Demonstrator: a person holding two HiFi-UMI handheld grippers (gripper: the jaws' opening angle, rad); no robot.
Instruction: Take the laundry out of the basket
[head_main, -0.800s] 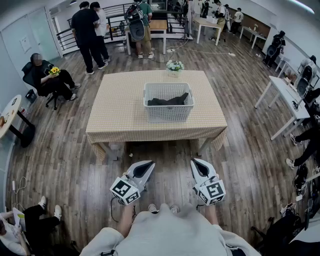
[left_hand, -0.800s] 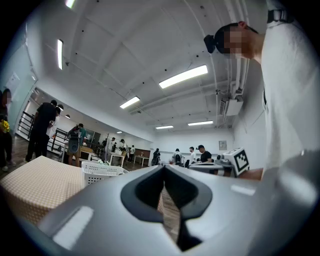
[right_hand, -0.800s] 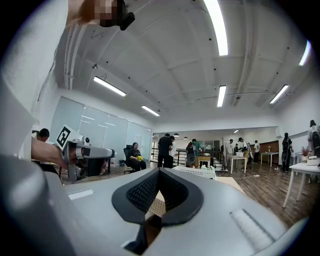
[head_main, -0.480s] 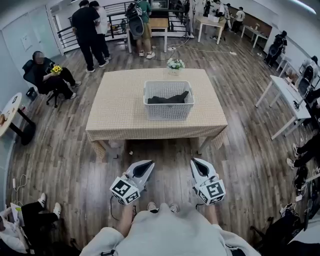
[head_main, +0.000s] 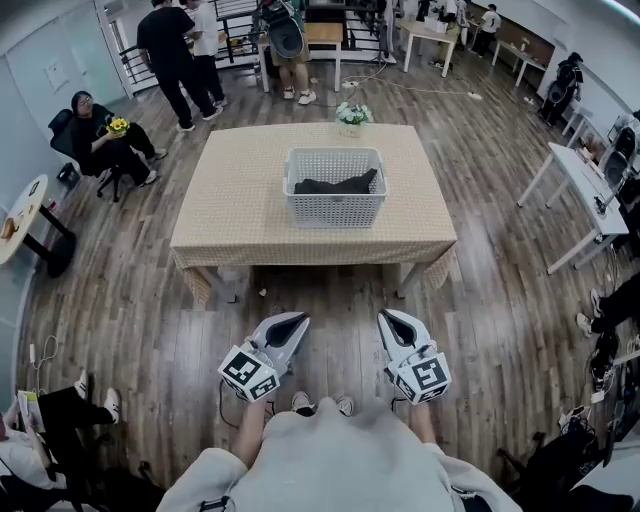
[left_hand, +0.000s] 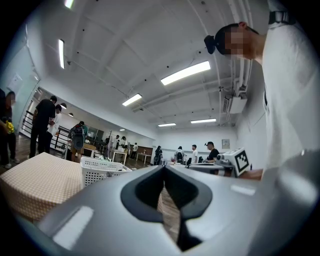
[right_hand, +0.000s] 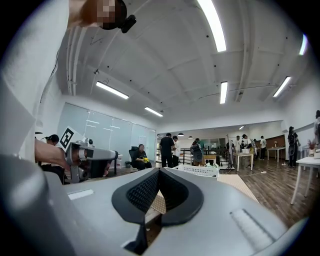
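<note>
A white slatted laundry basket (head_main: 335, 205) stands in the middle of a table with a beige checked cloth (head_main: 235, 215). Dark laundry (head_main: 335, 185) lies inside it. Both grippers are held level over the wooden floor, well short of the table's near edge. My left gripper (head_main: 297, 319) is shut with nothing in it, and my right gripper (head_main: 386, 315) is also shut and empty. Past the meeting jaws of my left gripper (left_hand: 164, 169) the left gripper view shows the basket (left_hand: 100, 170). The right gripper view has my right gripper (right_hand: 159, 171) in front of the basket (right_hand: 197, 170).
A small vase of flowers (head_main: 352, 113) stands at the table's far edge. People stand behind the table (head_main: 172, 50) and one sits at the left (head_main: 100, 140). A white table (head_main: 585, 190) stands at the right, a round table (head_main: 20, 215) at the left.
The table and basket sit a little higher in the head view. Both grippers stay shut, side by side in front of the person.
</note>
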